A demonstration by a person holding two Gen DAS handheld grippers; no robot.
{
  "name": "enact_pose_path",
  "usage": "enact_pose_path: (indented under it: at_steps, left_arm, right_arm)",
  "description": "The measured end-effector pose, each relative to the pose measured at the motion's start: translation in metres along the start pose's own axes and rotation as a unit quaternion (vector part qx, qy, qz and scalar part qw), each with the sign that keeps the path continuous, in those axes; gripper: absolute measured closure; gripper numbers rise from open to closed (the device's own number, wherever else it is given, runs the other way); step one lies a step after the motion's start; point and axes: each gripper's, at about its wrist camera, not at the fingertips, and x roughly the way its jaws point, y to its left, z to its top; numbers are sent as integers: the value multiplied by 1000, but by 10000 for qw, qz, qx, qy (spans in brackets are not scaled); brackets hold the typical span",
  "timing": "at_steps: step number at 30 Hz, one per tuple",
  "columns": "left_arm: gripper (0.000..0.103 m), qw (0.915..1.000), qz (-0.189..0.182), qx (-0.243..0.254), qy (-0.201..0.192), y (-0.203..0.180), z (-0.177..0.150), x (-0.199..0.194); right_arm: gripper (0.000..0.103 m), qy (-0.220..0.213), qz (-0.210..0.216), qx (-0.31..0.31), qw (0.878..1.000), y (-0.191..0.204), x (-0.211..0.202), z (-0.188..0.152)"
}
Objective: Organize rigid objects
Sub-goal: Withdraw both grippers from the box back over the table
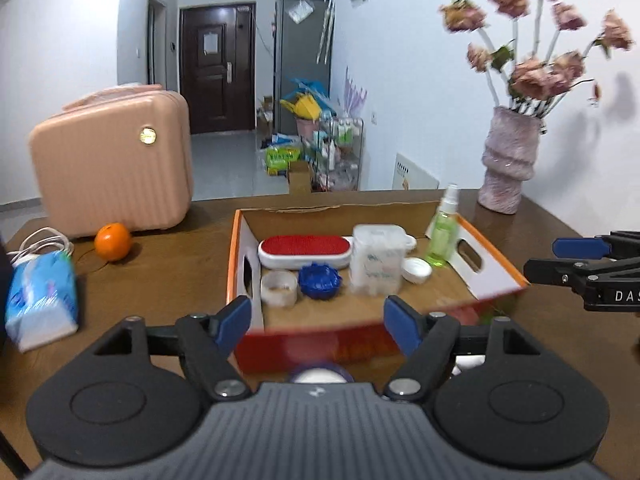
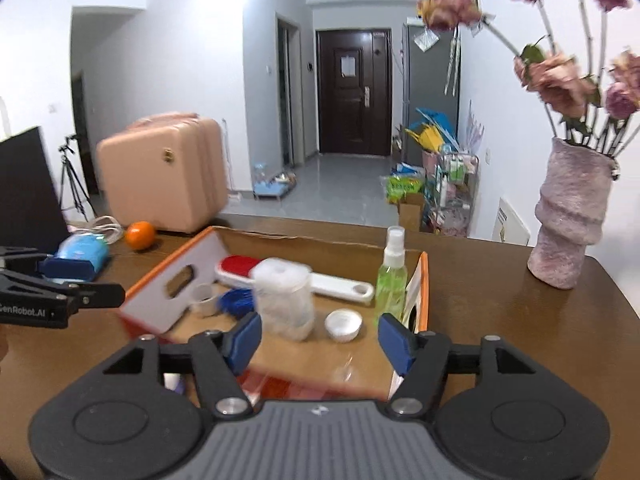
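An orange-rimmed cardboard box (image 1: 237, 256) (image 2: 168, 292) sits on the brown table. It holds a red lint brush (image 1: 304, 246) (image 2: 236, 266), a clear swab container (image 1: 376, 260) (image 2: 284, 300), a green spray bottle (image 1: 442, 232) (image 2: 392, 276), a blue round piece (image 1: 320, 280), a tape roll (image 1: 279, 288) and a white cap (image 1: 417, 270). My left gripper (image 1: 316, 320) is open at the box's near wall with nothing between its pads. My right gripper (image 2: 320, 336) is open over the near right corner, also empty. Each shows at the edge of the other's view.
A pink suitcase (image 1: 112, 168), an orange (image 1: 113, 241), a blue tissue pack (image 1: 40, 300) and a white cable (image 1: 40, 242) lie left of the box. A vase of flowers (image 1: 508, 160) stands at the back right. A blurred round white object (image 1: 318, 376) lies before the box.
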Motion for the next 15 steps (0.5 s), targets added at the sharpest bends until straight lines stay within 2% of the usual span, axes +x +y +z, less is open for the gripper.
enact_pose_path:
  at_steps: [3, 7, 11, 13, 15]
  left_arm:
    - [18, 9992, 205, 184, -276, -18, -34, -41]
    - [7, 9983, -1, 214, -542, -42, -75, -85]
    - [4, 9968, 70, 259, -754, -57, -111, -116]
    - [3, 9972, 45, 62, -746, -59, -130, -129]
    - [3, 9975, 46, 119, -701, -60, -142, -137]
  right_arm:
    - [27, -220, 56, 117, 9997, 15, -41, -32]
    - [15, -330, 65, 161, 9993, 39, -82, -78]
    - [10, -495, -54, 82, 9987, 61, -120, -122]
    - [1, -685, -117, 23, 9976, 68, -138, -140]
    - [0, -803, -237, 87, 9965, 73, -154, -160]
